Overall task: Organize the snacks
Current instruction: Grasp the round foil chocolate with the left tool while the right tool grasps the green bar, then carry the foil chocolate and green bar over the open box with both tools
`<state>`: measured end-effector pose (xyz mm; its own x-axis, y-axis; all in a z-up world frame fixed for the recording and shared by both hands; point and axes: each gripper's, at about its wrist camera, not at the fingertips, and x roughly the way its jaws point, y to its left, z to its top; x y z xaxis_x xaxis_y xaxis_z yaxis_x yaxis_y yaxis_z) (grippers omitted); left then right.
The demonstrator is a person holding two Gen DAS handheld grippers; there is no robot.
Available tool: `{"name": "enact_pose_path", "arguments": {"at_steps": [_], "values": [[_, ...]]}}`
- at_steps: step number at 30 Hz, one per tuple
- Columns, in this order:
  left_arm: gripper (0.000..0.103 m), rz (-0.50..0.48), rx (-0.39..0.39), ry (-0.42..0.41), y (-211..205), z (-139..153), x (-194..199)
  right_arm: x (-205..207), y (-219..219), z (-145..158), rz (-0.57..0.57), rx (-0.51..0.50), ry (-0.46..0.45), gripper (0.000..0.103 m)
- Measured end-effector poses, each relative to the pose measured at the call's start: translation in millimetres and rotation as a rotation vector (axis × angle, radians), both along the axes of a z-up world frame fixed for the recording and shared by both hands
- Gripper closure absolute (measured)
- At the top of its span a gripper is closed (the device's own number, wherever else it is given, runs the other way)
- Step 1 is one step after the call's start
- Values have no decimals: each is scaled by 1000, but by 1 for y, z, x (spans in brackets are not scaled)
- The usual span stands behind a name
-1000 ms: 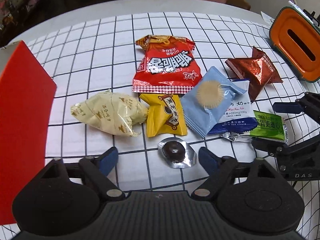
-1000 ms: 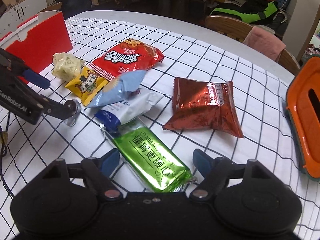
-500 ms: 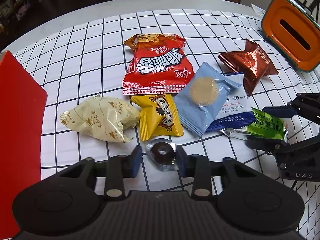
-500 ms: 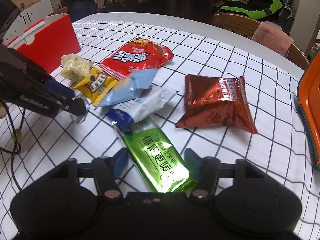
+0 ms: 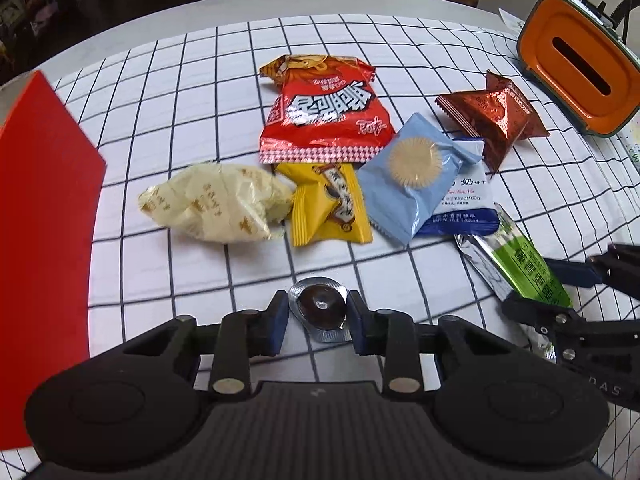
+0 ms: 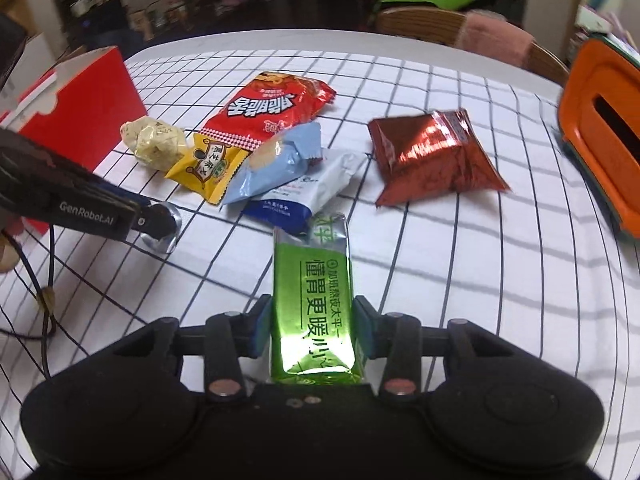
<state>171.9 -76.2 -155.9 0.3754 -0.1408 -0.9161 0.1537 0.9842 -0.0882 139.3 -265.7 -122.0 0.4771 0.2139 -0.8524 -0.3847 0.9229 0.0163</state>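
Note:
A dark chocolate in a round foil cup (image 5: 320,306) sits between the blue pads of my left gripper (image 5: 318,316), which is shut on it just above the checked cloth. The jaws of my right gripper (image 6: 312,328) are closing, and the pads press both sides of a long green foil packet (image 6: 312,280). Its far end points at the snack pile. In the right wrist view my left gripper (image 6: 160,222) is at the left, with the foil cup at its tips.
On the cloth lie a red bag (image 5: 324,112), a cream wrapped snack (image 5: 216,208), a yellow packet (image 5: 328,208), a light blue packet (image 5: 408,184), a white and blue sachet (image 5: 460,208) and a brown foil pack (image 5: 492,116). A red box (image 5: 40,240) stands left, an orange container (image 5: 580,60) far right.
Both grippers went from wide open to shut, the left on the foil-cupped chocolate, the right on the green packet. The green packet swung from slanted to straight along the right gripper.

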Motion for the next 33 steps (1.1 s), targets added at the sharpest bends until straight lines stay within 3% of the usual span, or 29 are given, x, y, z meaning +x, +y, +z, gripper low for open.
{"name": "enact_pose_path", "arguments": {"at_steps": [15, 33], "values": [[72, -2, -52, 10, 31, 22, -39, -56, 10, 28, -151, 128, 4, 61], [72, -22, -46, -105, 98, 108, -71, -76, 95, 99, -76, 135, -87, 61]]}}
